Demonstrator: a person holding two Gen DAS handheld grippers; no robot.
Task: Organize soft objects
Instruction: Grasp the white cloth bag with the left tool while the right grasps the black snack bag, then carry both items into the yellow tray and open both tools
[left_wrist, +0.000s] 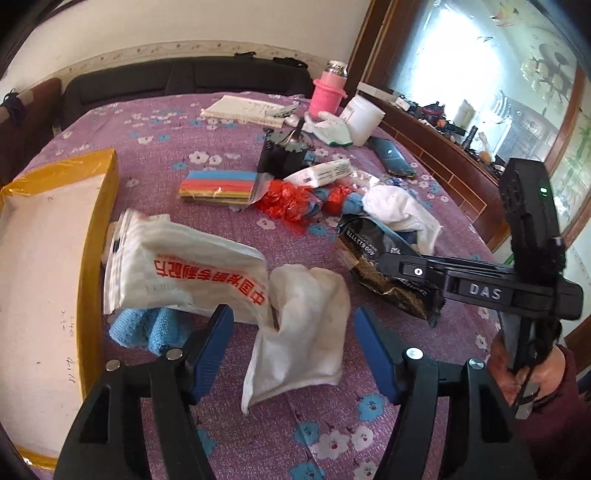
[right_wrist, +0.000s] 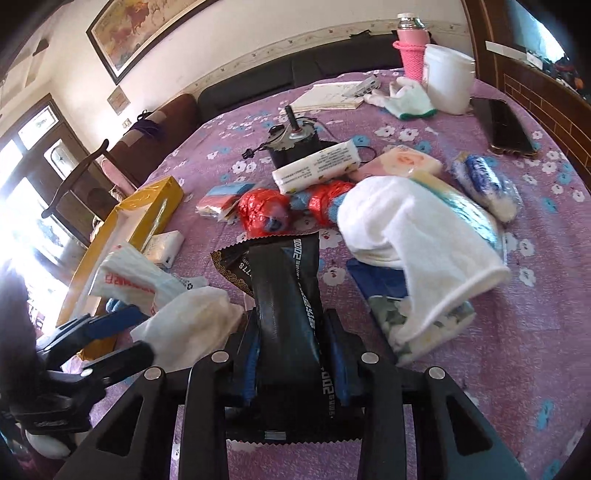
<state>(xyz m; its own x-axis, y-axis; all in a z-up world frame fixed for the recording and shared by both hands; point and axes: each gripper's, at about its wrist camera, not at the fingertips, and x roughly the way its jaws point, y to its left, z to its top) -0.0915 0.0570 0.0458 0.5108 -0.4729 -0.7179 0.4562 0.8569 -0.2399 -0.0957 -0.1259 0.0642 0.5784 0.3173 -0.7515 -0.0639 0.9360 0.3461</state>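
My left gripper (left_wrist: 291, 325) is open over the flowered purple cloth, and a crumpled white cloth (left_wrist: 306, 332) lies between its blue pads without touching them. A white plastic bag with red characters (left_wrist: 184, 273) rests to its left over a blue knitted cloth (left_wrist: 147, 328), beside an open yellow box (left_wrist: 99, 221). My right gripper (right_wrist: 291, 332) is shut on a black foil packet (right_wrist: 288, 288), which stands up between its pads. The left wrist view shows the same packet (left_wrist: 391, 291) at the right. A white towel (right_wrist: 417, 229) lies just right of it.
Red mesh bundles (right_wrist: 266, 210), a tissue pack (right_wrist: 317, 166) and a pack of coloured sponges (left_wrist: 218, 186) lie mid-table. Behind them are a black motor (right_wrist: 295, 144), a pink bottle (right_wrist: 412, 55), a white tub (right_wrist: 448, 77), gloves (right_wrist: 410, 99) and a phone (right_wrist: 506, 125).
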